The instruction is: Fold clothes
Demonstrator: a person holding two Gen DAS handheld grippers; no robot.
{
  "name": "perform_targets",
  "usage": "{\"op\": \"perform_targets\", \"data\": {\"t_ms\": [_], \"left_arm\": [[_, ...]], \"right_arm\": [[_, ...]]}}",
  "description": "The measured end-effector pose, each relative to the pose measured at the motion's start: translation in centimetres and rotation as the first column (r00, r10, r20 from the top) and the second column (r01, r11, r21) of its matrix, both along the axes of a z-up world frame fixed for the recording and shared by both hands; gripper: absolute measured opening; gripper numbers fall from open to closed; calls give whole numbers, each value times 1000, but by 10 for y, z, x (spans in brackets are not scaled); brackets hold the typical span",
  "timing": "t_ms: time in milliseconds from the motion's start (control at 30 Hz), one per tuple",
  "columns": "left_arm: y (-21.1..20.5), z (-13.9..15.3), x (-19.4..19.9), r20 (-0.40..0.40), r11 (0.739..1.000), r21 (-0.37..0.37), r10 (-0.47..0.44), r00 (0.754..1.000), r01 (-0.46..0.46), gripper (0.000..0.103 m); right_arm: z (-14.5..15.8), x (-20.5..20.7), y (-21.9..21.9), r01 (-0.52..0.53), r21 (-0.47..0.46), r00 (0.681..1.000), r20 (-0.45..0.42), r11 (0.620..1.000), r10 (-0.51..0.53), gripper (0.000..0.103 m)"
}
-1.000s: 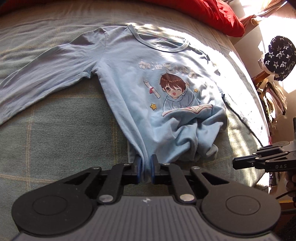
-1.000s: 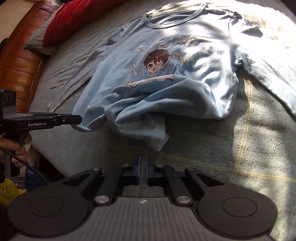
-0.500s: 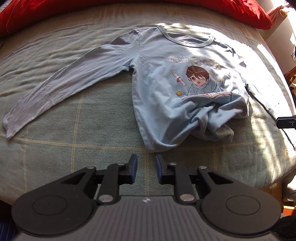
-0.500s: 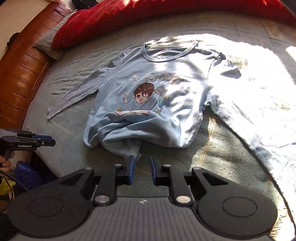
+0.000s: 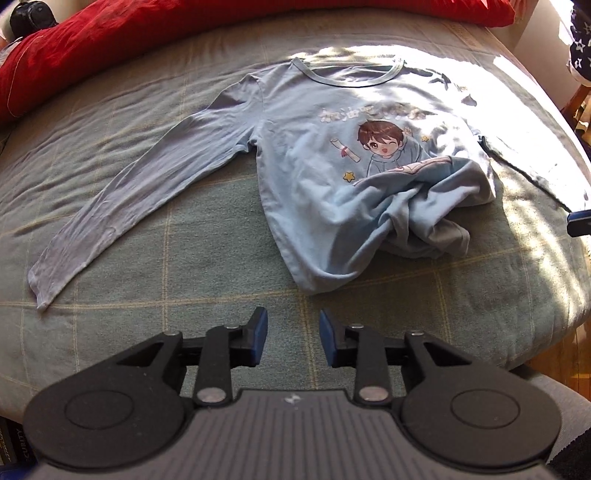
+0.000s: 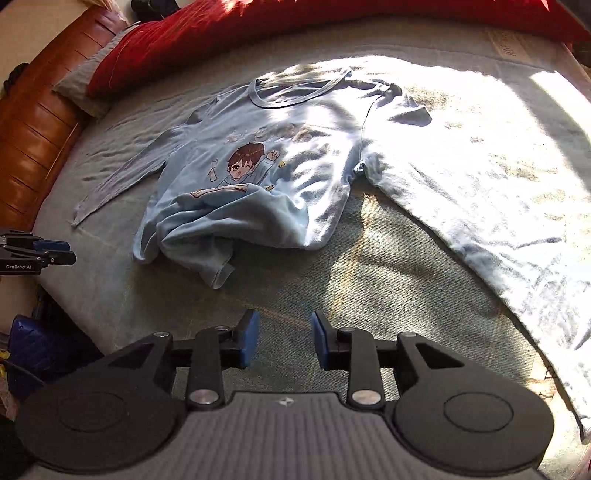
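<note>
The shirt [image 5: 325, 155] lies face up on the bed [image 5: 147, 258], sleeves spread, its hem bunched at 5 o'clock of the print; a red pillow [image 6: 221, 33] is at 12 o'clock. The left gripper [image 5: 293, 334] and right gripper [image 6: 283, 338] have just been opening; both are partly open and hold nothing, apart from the hem.

Glaring hard across the right side of the bed [image 6: 480, 155], washing the shirt [image 6: 480, 206] sleeve to near white in the right wrist view. Dappling the shirt's chest at upper right in the left wrist view. Dimming toward left and lower edges. Bending strongly at frame borders, fisheye. Staying sharp mid-frame, softening slightly at corners.
</note>
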State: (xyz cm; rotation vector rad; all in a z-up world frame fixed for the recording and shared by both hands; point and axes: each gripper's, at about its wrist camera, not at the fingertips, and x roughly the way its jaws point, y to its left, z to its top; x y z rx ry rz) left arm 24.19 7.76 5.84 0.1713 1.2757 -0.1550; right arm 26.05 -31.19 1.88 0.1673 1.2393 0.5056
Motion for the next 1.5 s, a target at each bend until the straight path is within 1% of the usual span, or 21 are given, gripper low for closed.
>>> {"op": "perform_targets", "data": {"t_ms": [67, 167, 233, 300, 367, 467, 533, 600, 667, 733, 767, 867, 933, 1067, 1133, 1200, 1267, 1300, 1367, 1433, 1500], "left_arm": [[4, -11, 4, 9, 998, -10, -70, 998, 70, 31], [7, -19, 2, 61, 982, -9, -189, 980, 190, 31], [11, -22, -3, 97, 972, -6, -234, 967, 236, 33], [16, -29, -5, 99, 970, -31, -235, 967, 239, 37], [18, -37, -6, 97, 970, -64, -227, 969, 233, 37], [9, -50, -14, 132, 957, -69, -272, 953, 283, 37], [-2, -61, -20, 173, 943, -36, -320, 932, 330, 37], [-10, -69, -24, 210, 931, -18, -352, 912, 364, 38], [-14, -74, -26, 244, 928, -30, -354, 903, 372, 39], [-16, -80, -27, 273, 927, -45, -348, 897, 373, 44], [-18, -82, -28, 288, 925, -39, -351, 891, 377, 44], [-25, -90, -35, 349, 912, -13, -381, 856, 411, 45], [-29, -95, -38, 393, 905, -14, -385, 835, 424, 46], [-34, -106, -46, 476, 895, -11, -387, 789, 446, 47], [-38, -110, -56, 516, 896, 52, -402, 756, 441, 48], [-39, -110, -66, 539, 895, 86, -412, 735, 438, 49], [-37, -108, -79, 558, 902, 83, -394, 730, 424, 53], [-36, -106, -87, 558, 911, 70, -374, 741, 407, 57], [-36, -103, -100, 555, 916, 39, -352, 753, 400, 57], [-39, -101, -110, 551, 905, 26, -368, 749, 425, 58], [-43, -100, -117, 555, 908, 55, -374, 743, 415, 59]], "right_arm": [[-3, -11, 6, 39, -19, 999, 3, 999, -39, 35], [-6, -24, 15, 69, -76, 997, 33, 995, -66, 35], [-12, -26, 18, 87, -94, 996, 35, 992, -84, 36], [-18, -26, 21, 85, -106, 996, 37, 991, -82, 36], [-21, -24, 29, 45, -102, 997, 62, 994, -39, 36], [-26, -20, 54, -94, -150, 982, 146, 984, 116, 41], [-33, -18, 74, -193, -197, 957, 178, 961, 229, 43], [-42, -17, 100, -318, -229, 905, 216, 920, 367, 43], [-50, -18, 119, -384, -255, 858, 256, 888, 444, 43], [-57, -17, 133, -418, -263, 832, 274, 870, 482, 43], [-58, -18, 136, -427, -260, 822, 287, 866, 492, 43], [-62, -21, 145, -441, -261, 793, 334, 859, 509, 44], [-66, -24, 144, -424, -257, 786, 372, 868, 494, 50], [-77, -32, 145, -389, -271, 759, 448, 880, 473, 50], [-81, -42, 149, -356, -320, 726, 497, 878, 475, 50], [-80, -55, 154, -342, -360, 689, 532, 868, 492, 50], [-79, -69, 159, -326, -400, 649, 564, 857, 510, 50], [-79, -76, 161, -317, -419, 629, 579, 851, 519, 50], [-75, -81, 168, -311, -448, 601, 590, 838, 538, 50], [-74, -81, 177, -306, -491, 566, 595, 816, 570, 50], [-82, -72, 189, -310, -532, 563, 565, 788, 603, 48]]}}
